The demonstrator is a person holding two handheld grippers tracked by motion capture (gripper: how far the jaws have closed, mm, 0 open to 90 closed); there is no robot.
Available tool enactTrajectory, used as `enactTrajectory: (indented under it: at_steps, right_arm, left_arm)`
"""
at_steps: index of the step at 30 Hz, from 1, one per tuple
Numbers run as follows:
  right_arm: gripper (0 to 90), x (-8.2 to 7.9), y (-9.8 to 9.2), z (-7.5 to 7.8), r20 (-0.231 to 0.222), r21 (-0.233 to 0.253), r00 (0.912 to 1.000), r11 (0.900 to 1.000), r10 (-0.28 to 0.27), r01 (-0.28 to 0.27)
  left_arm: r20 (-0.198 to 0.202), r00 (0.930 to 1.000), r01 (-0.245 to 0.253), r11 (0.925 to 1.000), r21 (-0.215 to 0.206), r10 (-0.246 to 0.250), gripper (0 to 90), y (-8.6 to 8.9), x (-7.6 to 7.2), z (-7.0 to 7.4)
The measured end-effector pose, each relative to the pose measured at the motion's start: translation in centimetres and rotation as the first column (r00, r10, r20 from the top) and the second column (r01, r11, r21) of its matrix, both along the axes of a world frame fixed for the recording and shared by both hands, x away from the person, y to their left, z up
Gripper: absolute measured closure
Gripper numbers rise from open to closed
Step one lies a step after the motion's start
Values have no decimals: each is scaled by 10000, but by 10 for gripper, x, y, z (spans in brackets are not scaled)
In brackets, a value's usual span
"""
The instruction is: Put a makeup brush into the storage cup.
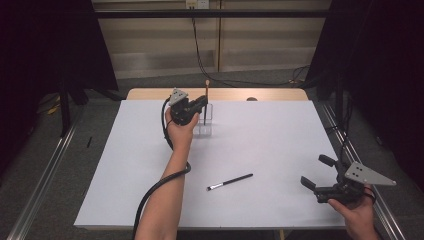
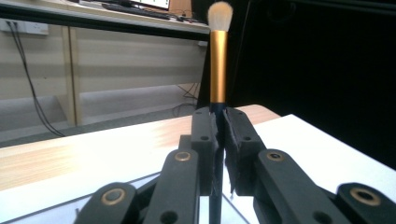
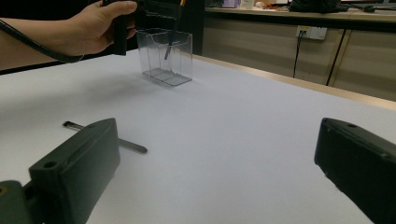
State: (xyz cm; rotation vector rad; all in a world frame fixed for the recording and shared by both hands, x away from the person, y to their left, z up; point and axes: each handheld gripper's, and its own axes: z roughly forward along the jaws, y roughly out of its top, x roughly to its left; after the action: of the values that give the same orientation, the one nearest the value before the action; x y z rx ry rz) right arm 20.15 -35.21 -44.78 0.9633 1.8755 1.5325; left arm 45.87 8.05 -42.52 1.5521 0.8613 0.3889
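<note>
High view: your left gripper point(image 1: 200, 106) clamps the gold brush point(image 1: 206, 102) upright over the clear holder point(image 1: 205, 122); the black brush point(image 1: 230, 182) lies well nearer you.

Left gripper view: jaws pinch the handle.

Right gripper view: your right gripper point(image 3: 210, 168) gapes, empty. Letting go off-centre could tip the holder.

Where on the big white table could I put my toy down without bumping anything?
The white sheet is bare left of the person's forearm, and also between the clear holder and the right tongs. It is crowded at the far middle, where the left tongs hold the gold brush over the holder. A small black brush lies near the front.
</note>
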Motion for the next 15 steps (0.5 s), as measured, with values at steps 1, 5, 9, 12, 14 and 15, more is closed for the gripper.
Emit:
enactTrajectory:
  at_steps: [1, 5, 9, 12, 14, 15]
  right_arm:
    - [0, 0, 0, 0, 14, 28, 10000, 10000, 19, -19]
    - [0, 0, -1, 0, 31, 30, 10000, 10000, 4, -4]
    - [0, 0, 0, 0, 14, 24, 10000, 10000, -1, 1]
    - [0, 0, 1, 0, 11, -31, 10000, 10000, 52, -52]
    - [0, 1, 2, 0, 34, -59, 9999, 9999, 95, -95]
    - [0, 1, 2, 0, 19, -41, 9999, 9999, 100, -100]
  left_arm:
    - [-25, 9999, 105, 9999, -76, -105, 690, -1, 0, 0]
    - [-55, 9996, 261, 9993, -281, -263, 522, 0, -2, 3]
    - [-105, 9990, 433, 9985, -337, -437, 398, 2, -4, 6]
    - [-101, 9984, 560, 9980, -280, -563, 351, 4, -6, 8]
    - [-77, 9980, 626, 9975, -334, -629, 313, 5, -8, 10]
    - [-12, 9975, 708, 9970, -318, -709, 300, 6, -9, 10]
